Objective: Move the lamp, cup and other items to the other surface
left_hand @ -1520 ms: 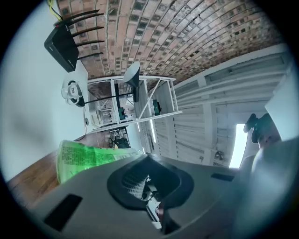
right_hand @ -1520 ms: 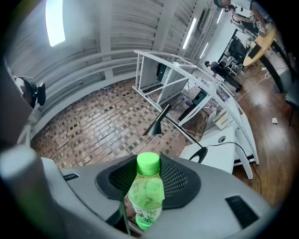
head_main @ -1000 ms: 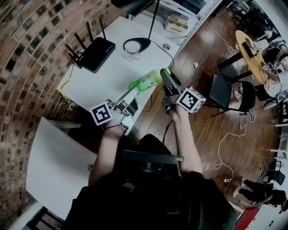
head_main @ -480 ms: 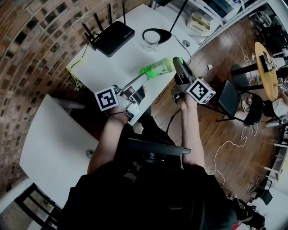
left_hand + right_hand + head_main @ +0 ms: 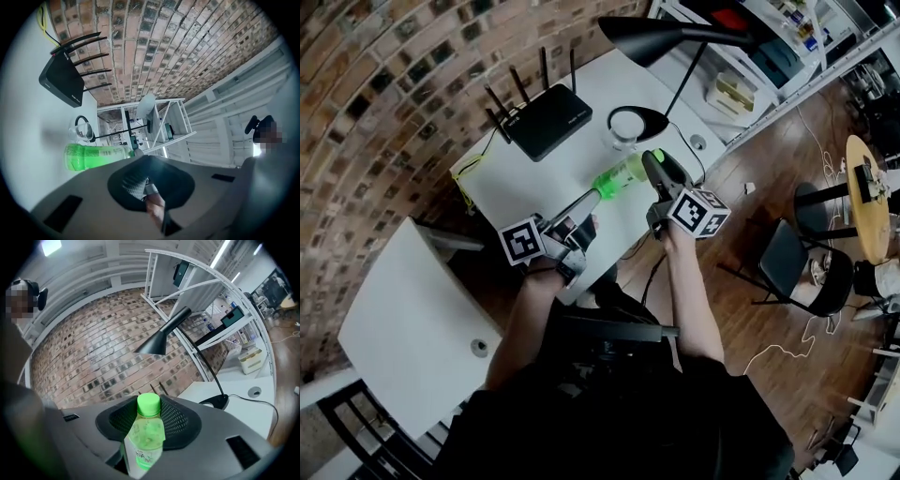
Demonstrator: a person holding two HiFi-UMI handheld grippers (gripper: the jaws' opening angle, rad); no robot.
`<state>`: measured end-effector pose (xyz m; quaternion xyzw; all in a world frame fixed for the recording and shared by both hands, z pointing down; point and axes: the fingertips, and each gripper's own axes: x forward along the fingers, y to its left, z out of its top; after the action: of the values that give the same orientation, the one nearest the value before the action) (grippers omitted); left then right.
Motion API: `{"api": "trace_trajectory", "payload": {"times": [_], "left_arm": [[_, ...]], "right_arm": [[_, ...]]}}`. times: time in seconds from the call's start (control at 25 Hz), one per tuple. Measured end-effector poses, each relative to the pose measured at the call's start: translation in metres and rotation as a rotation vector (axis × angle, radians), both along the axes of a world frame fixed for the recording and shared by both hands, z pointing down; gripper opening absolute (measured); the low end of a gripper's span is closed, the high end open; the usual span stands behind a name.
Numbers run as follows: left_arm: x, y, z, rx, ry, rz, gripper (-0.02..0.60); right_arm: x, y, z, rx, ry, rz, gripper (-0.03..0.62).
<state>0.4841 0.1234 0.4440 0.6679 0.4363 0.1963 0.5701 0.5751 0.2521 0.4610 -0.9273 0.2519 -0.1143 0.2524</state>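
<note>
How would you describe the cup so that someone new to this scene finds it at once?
Find the white table by the brick wall, then the black lamp at its far end. The cup stands beside the lamp's round base: small and clear glass, unlike the black router and the green bottle.

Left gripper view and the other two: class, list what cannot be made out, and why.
Left gripper view: pale ribbed piece inside the left gripper is blurred; cannot be named, grip unclear.
Right gripper view: the base of the bottle is hidden by the body of the right gripper.
Head view: the cup is too small to show contents.
</note>
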Motion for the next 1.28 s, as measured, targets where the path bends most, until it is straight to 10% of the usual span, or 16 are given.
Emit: {"api": "trace_trajectory", "payload": {"times": [0.76, 1.28], "left_arm": [[0.037, -0.044, 0.010, 0.047, -0.047, -0.232, 0.006], [0.044, -0.061, 0.011, 0.058, -0.048, -0.290, 0.006]], "right_arm": [[0.096, -0.067, 0.047, -0.411, 0.158, -0.230, 0.178], [0.125, -0.102, 0.081, -0.523, 0.210, -0.291, 0.178]]}}
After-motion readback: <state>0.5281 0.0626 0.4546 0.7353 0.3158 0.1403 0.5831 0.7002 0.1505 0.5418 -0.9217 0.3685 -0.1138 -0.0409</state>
